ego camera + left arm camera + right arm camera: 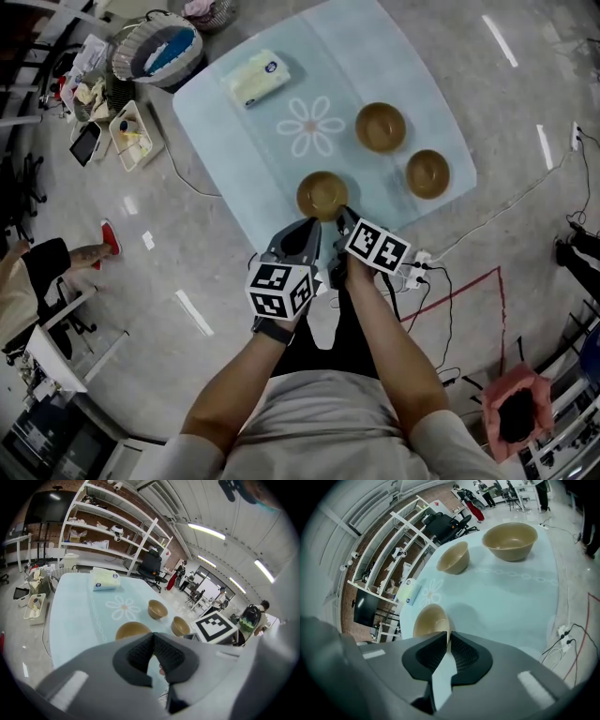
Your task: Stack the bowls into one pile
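Observation:
Three brown bowls stand apart on the pale blue tablecloth (262, 178): a near bowl (322, 194), a far bowl (381, 127) and a right bowl (427, 173). My right gripper (342, 216) is at the near bowl's near-right edge. In the right gripper view its jaws (448, 634) are closed, with the rim of the near bowl (427, 619) pinched between the tips. My left gripper (307, 230) hangs just short of that bowl's near edge. Its jaws (152, 637) are shut with nothing in them, and the near bowl (131, 630) shows just beyond them.
A pack of tissues (258, 77) lies at the table's far left. On the floor are a round basket (155, 52), a white crate (136, 134), and a power strip with cables (417, 262) by the table's near corner. Shelving (108, 527) stands behind the table.

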{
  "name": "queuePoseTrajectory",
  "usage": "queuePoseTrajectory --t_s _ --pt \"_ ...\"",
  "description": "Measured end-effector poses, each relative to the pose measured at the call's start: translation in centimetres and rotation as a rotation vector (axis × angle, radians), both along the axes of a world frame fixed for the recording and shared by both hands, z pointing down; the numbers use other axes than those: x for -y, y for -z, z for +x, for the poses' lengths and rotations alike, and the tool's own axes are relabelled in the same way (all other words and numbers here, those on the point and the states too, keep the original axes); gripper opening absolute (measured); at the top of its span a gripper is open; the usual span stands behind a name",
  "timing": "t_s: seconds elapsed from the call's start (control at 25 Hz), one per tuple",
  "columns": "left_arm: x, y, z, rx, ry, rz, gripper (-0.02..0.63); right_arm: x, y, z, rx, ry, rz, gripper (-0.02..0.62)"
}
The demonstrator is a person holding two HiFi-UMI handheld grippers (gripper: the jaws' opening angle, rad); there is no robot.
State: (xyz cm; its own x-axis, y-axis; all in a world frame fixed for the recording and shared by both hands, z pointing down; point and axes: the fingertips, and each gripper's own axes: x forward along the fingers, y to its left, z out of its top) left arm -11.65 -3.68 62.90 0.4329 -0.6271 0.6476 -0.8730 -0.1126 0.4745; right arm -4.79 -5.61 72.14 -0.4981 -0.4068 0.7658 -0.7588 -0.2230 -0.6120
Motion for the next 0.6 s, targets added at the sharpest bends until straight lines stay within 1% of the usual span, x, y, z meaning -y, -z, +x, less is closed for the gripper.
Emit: queuePoseTrajectory --t_s 0.12,0.32,0.48,0.6 --pt "0.0 0.2 0.3 -0.003 -0.005 0.001 0.006 -0.1 0.0 0.3 -0.004 0.005 -0.017 0.026" --pt "0.2 0.4 0.6 -0.005 -0.019 0.012 0.006 0.0 0.3 0.6 0.000 0.003 -0.025 0.025" --pt "0.4 1.4 1.2 -0.009 -0.035 0.026 0.006 0.2 1.7 1.0 0.029 -0.010 -0.020 0.023" --pt "0.9 2.4 2.5 -0.012 -0.055 0.044 0.006 0.7 2.9 2.1 0.036 -0.019 -0.011 0.023"
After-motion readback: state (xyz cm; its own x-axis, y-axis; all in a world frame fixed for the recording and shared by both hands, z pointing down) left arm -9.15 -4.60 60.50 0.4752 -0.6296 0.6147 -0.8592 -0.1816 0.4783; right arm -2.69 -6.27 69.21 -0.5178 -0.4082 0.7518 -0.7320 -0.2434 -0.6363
